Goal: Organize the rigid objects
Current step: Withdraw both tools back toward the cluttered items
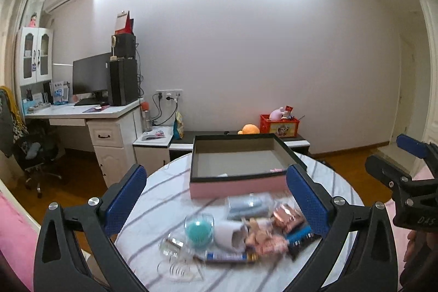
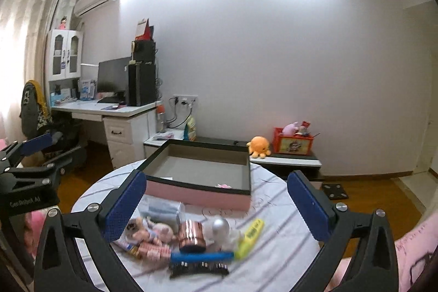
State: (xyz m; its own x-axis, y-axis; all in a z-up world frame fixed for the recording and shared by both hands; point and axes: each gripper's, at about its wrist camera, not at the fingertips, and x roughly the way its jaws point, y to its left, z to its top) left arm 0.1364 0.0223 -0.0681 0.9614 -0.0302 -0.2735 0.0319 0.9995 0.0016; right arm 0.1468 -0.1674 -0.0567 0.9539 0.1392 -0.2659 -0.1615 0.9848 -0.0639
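Left wrist view looks across a round table (image 1: 164,182) covered in a white cloth with grey stripes. Only this view shows a clear cup holding a teal ball (image 1: 198,229), a white mug lying on its side (image 1: 231,236) and clear plastic pieces (image 1: 175,262) at the near edge. The right gripper (image 1: 410,171) shows at the far right of this picture.

Right wrist view alone shows a yellow highlighter (image 2: 250,234), a silver ball (image 2: 221,227), a blue-handled brush (image 2: 201,256) and a set of weighing scales on the wooden floor (image 2: 334,190).

Both views show a shallow pink box with a black rim (image 1: 238,186), lying open beyond the pile and holding only a few small scraps. Behind it stand a low cabinet with an orange plush octopus (image 2: 258,145) and a red crate of toys (image 2: 294,144), and a white desk (image 1: 82,112) with a monitor to the left.

The left gripper (image 1: 216,200) and the right one both stand spread wide with nothing between their blue pads, held above the clutter, which is blurred. A copper-coloured tin (image 2: 191,237) and a small doll (image 2: 149,230) lie in the middle of the pile.
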